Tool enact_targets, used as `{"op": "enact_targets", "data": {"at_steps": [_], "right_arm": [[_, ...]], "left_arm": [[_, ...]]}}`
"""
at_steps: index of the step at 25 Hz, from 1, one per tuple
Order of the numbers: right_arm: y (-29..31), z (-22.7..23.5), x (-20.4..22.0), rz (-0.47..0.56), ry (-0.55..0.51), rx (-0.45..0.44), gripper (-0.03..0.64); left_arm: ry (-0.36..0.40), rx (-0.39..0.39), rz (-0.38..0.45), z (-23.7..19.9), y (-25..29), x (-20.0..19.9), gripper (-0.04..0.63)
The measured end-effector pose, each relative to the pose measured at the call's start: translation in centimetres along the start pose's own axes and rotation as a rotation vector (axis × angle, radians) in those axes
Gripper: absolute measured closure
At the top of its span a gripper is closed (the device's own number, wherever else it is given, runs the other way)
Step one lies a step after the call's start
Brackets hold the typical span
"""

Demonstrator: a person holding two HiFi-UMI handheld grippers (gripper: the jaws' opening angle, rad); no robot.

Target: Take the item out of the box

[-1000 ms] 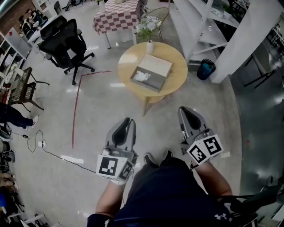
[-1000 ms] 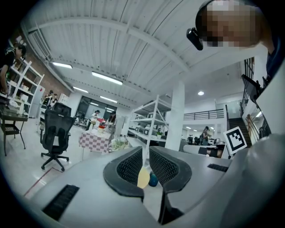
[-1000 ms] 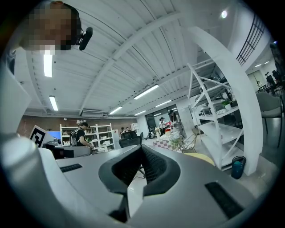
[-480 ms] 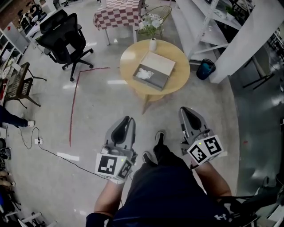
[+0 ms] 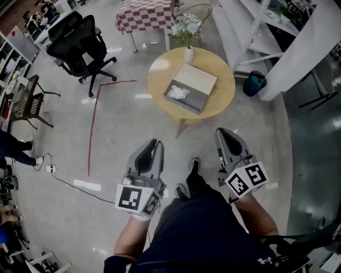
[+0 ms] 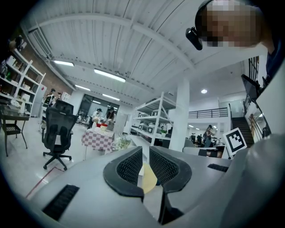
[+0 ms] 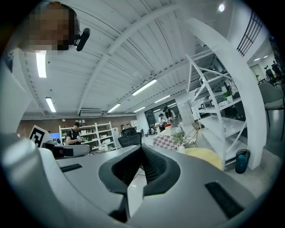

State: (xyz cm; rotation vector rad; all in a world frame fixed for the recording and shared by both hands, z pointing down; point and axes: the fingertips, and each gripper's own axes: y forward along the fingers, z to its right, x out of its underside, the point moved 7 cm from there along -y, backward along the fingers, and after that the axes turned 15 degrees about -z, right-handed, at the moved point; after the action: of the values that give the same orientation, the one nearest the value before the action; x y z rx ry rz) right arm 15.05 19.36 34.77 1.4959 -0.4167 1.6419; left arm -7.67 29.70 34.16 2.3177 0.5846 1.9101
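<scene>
The white crumpled item (image 5: 177, 92) lies in the left part of a shallow open rectangular box (image 5: 198, 90), grey inside with a pale lid folded back. The box sits near the middle of a round light-wood table (image 5: 160, 77), and a small white vase of flowers (image 5: 188, 53) stands at the table's far edge, just beyond the box.

Both grippers are well apart from the table, held low in front of the person's body above the grey floor. The left gripper (image 5: 152, 146) has its two black ribbed jaws drawn almost together, with only a thin slit between them. Nothing is in that slit; a sliver of the yellow table shows through it in the left gripper view. The right gripper (image 5: 226, 134) has its jaws closed, tips meeting, with nothing between them and touching nothing. Each gripper points roughly toward the table, with its marker cube nearest the person.

A black office chair (image 5: 80, 50) stands to the left of the table. A second table with a red-and-white checked cloth (image 5: 145, 13) is beyond it, and a dark teal bin (image 5: 254, 84) sits to its right beside white shelving.
</scene>
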Motion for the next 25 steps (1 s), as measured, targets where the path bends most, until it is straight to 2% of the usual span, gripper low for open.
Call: {"op": "enact_targets", "data": {"at_steps": [9, 16, 25], "right_arm": [[6.2, 5.6, -2.2, -0.015, 0.017, -0.046, 0.605], [9.7, 10.5, -4.0, -0.025, 0.040, -0.078, 0.604], [12.9, 13.5, -6.2, -0.014, 0.040, -0.125, 0.605]], "left_arm": [[-0.002, -0.046, -0.016, -2.2, 7.0, -2.4, 0.534], [0.006, -0.086, -0.053, -2.3, 12.4, -4.5, 0.534], [0.012, -0.135, -0.058, -2.8, 15.5, -6.4, 0.534]]}}
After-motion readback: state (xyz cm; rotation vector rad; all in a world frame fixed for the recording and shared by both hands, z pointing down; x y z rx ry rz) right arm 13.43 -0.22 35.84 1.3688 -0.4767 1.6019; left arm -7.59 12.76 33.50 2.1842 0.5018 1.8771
